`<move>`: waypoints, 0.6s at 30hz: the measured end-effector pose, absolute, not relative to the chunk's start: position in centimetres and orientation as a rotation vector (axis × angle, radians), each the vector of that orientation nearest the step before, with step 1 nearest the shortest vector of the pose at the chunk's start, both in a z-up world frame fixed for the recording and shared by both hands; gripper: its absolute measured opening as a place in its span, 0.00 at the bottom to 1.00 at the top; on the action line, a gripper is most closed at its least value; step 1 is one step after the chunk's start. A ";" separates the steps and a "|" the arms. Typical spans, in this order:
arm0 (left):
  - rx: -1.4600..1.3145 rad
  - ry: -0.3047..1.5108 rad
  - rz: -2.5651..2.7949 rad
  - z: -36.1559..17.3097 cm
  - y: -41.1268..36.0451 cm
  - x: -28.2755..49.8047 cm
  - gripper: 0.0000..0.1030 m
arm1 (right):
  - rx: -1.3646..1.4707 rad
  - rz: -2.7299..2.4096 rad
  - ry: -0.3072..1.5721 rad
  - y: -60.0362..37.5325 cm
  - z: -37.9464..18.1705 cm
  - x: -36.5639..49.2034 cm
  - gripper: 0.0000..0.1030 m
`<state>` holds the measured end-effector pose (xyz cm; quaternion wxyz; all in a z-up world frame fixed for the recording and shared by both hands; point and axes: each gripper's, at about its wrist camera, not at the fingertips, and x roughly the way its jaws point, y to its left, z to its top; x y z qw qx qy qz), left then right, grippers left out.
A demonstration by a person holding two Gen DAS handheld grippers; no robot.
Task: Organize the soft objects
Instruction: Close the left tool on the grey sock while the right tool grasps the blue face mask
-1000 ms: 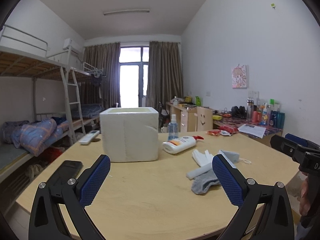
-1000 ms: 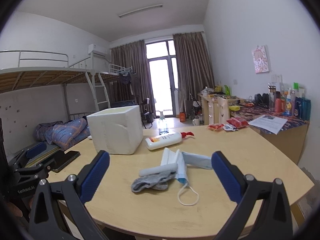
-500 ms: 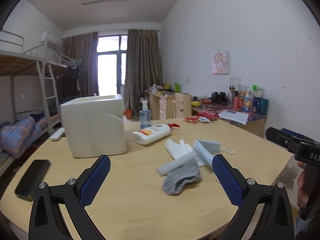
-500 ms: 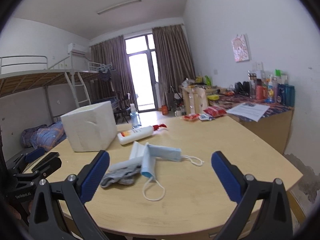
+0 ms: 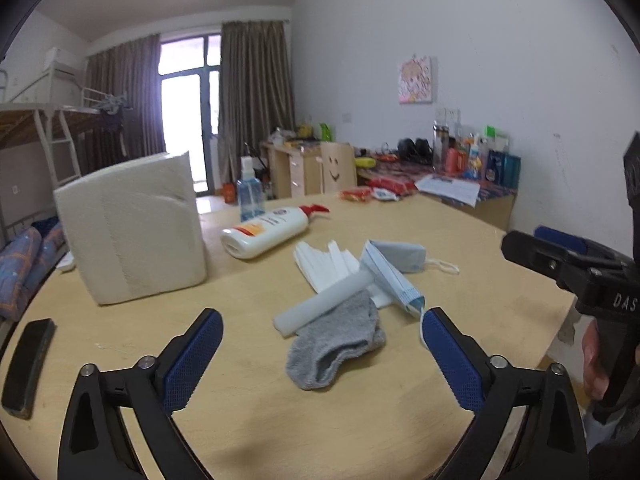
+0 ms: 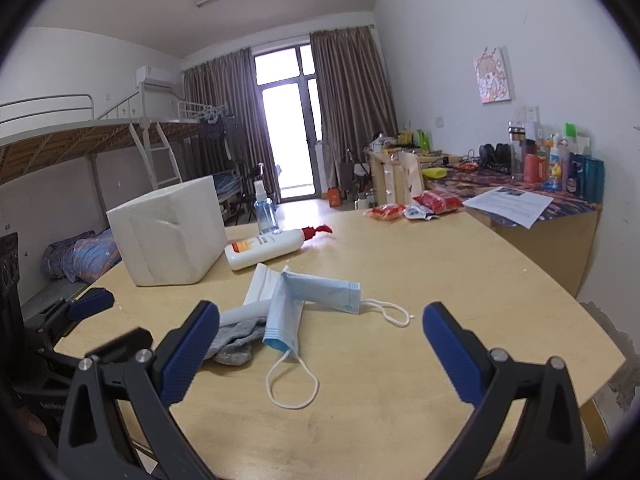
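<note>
Sock (image 5: pixel 334 342), mask (image 6: pixel 316 294), white roll (image 5: pixel 326 306) & folded cloth (image 5: pixel 324 264) piled mid-table (image 5: pixel 280 432), touching. Foam box (image 5: pixel 132 228) & lotion bottle (image 5: pixel 266 234) behind. L gripper (image 5: pixel 320 354) spread wide, empty, over sock; R gripper (image 6: pixel 320 350) likewise, near mask.

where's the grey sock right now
The sock lies on the table between the open left gripper's fingers, its far end under a white roll, with the blue mask just right of it.
</note>
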<state>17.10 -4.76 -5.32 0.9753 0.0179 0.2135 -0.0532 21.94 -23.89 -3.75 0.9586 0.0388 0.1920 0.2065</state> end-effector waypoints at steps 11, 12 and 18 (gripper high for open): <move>-0.001 0.582 -0.152 -7.4 -5.8 20.3 0.76 | 0.069 0.478 0.457 -22.8 -4.6 24.6 1.00; 0.000 0.594 -0.148 -7.6 -5.9 20.6 0.74 | 0.066 0.483 0.464 -22.7 -4.6 24.7 1.00; 0.028 0.674 -0.122 -8.7 -6.4 22.0 0.64 | 0.039 0.524 0.524 -21.2 -5.3 26.1 1.00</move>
